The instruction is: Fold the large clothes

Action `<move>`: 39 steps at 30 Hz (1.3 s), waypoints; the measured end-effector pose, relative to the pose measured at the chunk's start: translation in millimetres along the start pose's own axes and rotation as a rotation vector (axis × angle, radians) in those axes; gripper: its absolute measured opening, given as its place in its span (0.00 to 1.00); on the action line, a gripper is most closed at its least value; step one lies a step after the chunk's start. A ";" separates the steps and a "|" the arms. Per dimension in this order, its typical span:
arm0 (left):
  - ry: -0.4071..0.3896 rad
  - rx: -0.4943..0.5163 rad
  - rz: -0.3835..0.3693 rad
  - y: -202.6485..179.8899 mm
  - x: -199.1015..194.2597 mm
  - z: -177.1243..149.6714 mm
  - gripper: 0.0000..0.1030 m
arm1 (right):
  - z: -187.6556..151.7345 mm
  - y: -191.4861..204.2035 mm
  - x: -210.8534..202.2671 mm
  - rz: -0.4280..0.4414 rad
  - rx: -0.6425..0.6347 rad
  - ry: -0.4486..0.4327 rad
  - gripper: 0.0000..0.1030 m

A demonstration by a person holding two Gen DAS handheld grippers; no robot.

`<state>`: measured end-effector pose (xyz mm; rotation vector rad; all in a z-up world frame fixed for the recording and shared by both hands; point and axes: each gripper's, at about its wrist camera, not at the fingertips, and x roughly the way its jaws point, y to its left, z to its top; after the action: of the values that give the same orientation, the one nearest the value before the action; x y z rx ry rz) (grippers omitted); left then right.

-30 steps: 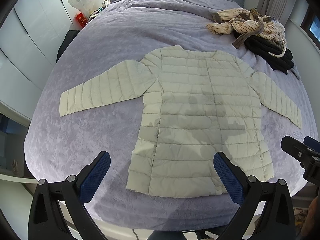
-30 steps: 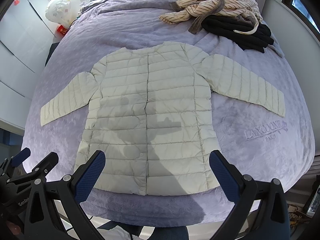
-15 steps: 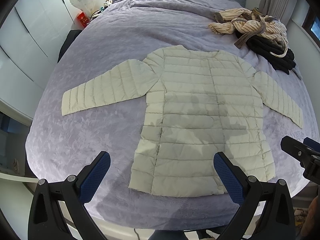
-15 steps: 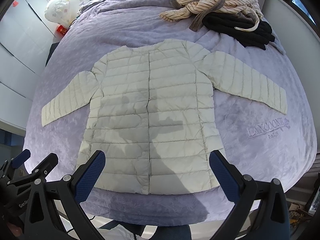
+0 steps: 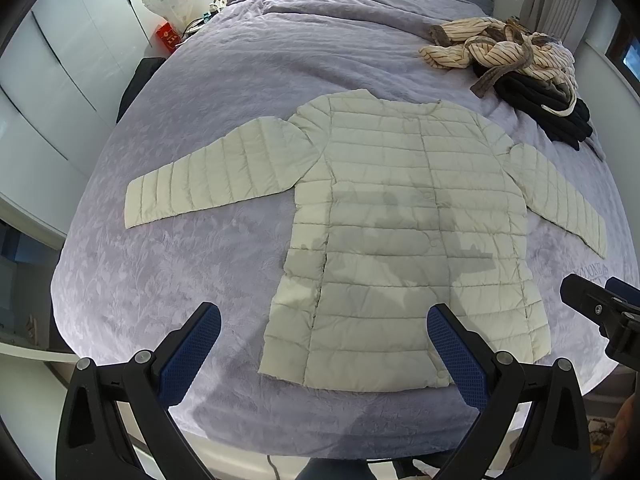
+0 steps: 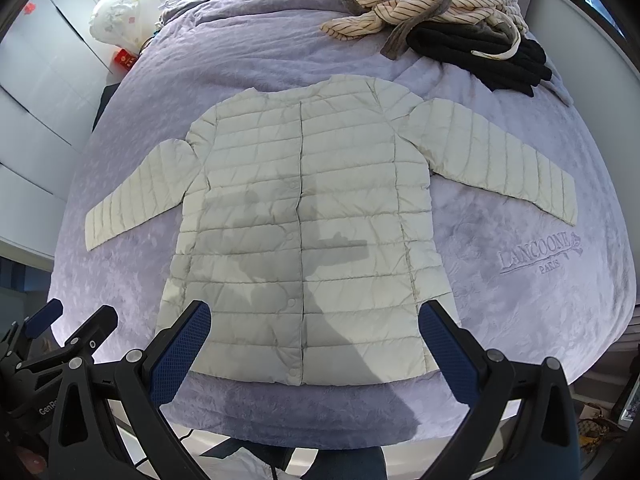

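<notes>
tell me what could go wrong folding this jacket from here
The puffer jacket is slick and puffy, so a thin pinch by the open left gripper or open right gripper may slip. Its hem lies close to the bed edge, so a tug toward the person could slide it off. The right sleeve reaches toward the clothes pile; a wide swing might snag it.

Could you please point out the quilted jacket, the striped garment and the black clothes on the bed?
quilted jacket (image 6: 304, 216): right wrist view, front placket.
striped garment (image 6: 404, 8): right wrist view, middle of the crumpled heap.
black clothes (image 5: 548, 100): left wrist view, middle of the pile.
</notes>
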<state>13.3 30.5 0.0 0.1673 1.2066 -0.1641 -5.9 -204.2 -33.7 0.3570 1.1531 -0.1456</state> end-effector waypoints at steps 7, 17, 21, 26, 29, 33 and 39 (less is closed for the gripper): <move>0.000 0.003 -0.001 0.1 0.4 -0.2 1.00 | 0.1 -0.1 0.3 0.005 -0.001 0.001 1.00; 0.002 0.002 0.000 4.0 -0.2 -2.0 1.00 | -1.3 -0.2 1.4 0.005 0.006 0.011 1.00; 0.000 0.001 0.001 6.4 -0.5 -2.7 1.00 | -3.7 0.9 1.9 0.017 0.009 0.008 1.00; 0.000 0.001 0.000 6.7 -0.6 -2.6 1.00 | -2.0 1.1 1.7 0.041 0.020 0.018 1.00; 0.001 0.001 0.001 5.2 -0.2 -2.8 1.00 | -2.3 1.7 1.8 0.042 0.020 0.020 1.00; 0.002 0.001 0.000 6.6 -0.3 -2.9 1.00 | -3.0 2.4 2.2 0.047 0.021 0.025 1.00; 0.002 0.000 0.000 5.3 -0.2 -3.2 1.00 | -2.5 3.4 2.5 0.068 0.033 0.037 1.00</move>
<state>11.5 36.4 -0.7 0.1674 1.2086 -0.1639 -6.1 -200.0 -36.2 0.4292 1.1746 -0.0988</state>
